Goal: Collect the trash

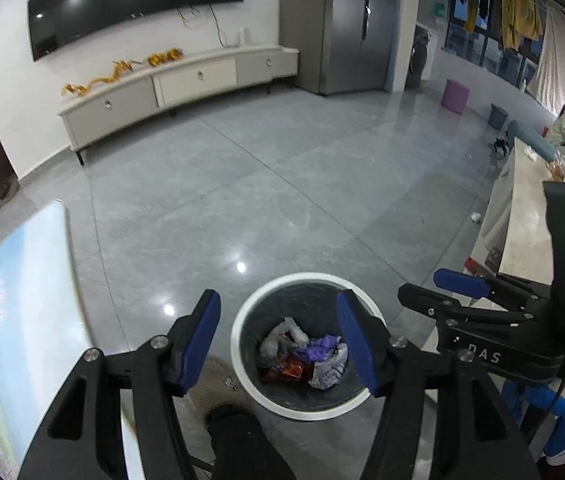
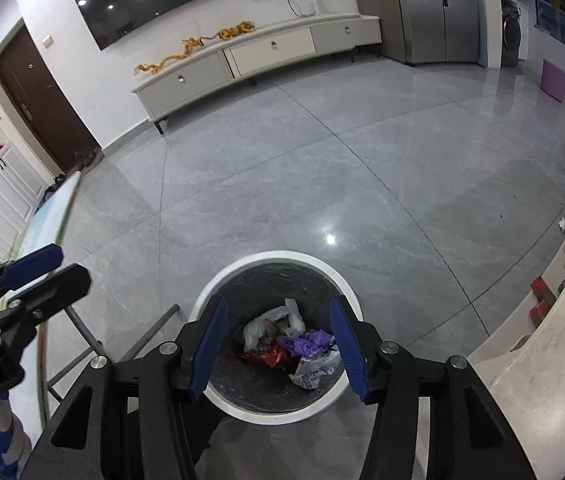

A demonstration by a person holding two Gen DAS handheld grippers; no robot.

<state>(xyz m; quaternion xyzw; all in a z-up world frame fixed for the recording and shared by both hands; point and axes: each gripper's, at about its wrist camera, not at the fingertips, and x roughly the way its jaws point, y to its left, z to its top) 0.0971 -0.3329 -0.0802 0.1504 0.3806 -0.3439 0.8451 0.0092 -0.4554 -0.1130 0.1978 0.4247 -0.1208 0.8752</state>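
Hanging above the white-rimmed trash bin (image 1: 242,364) at lower centre of both views, the left gripper (image 1: 278,340) and right gripper (image 2: 278,350) have released jaws with nothing between; crumpled trash (image 2: 288,340) lies inside.

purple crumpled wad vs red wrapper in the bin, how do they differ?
Colour: the purple wad is plain violet; the red wrapper is red-orange with printing.
Place: in the right wrist view the purple wad lies right of centre, beside a white printed wrapper; the red wrapper lies lower and to its left.
Surface: the purple wad looks matte, the red wrapper glossy.
Shared: both lie crumpled inside the white-rimmed trash bin, held by neither gripper.
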